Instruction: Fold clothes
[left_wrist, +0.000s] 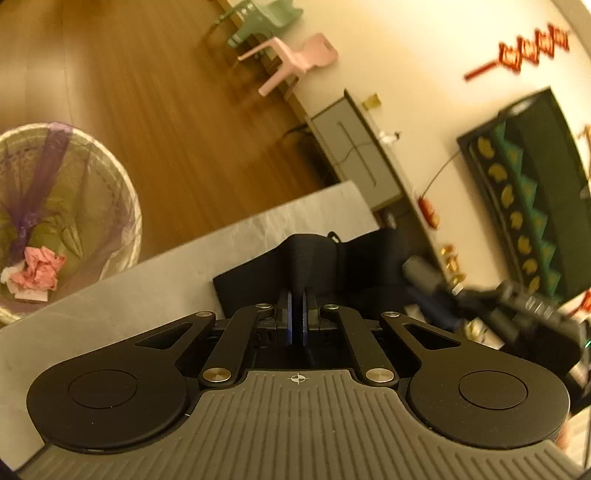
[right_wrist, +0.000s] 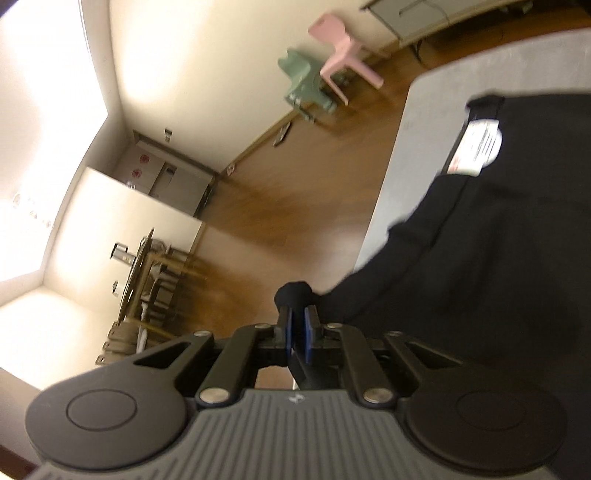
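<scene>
A black garment (left_wrist: 369, 266) lies on the grey table (left_wrist: 147, 280). My left gripper (left_wrist: 297, 295) is shut on a bunched edge of it, lifted above the table. In the right wrist view the same black garment (right_wrist: 498, 266) hangs and spreads to the right, with a white care label (right_wrist: 476, 147) showing near its top edge. My right gripper (right_wrist: 298, 314) is shut on another bunched corner of it, held up beside the table's edge (right_wrist: 388, 177). The other gripper (left_wrist: 524, 306) shows blurred at the right of the left wrist view.
A lined waste bin (left_wrist: 55, 221) with crumpled pink paper stands on the wooden floor (left_wrist: 166, 110) left of the table. A pink chair (left_wrist: 295, 59) and a green chair (left_wrist: 266, 22) stand by the far wall. A dark framed board (left_wrist: 528, 192) hangs on the wall.
</scene>
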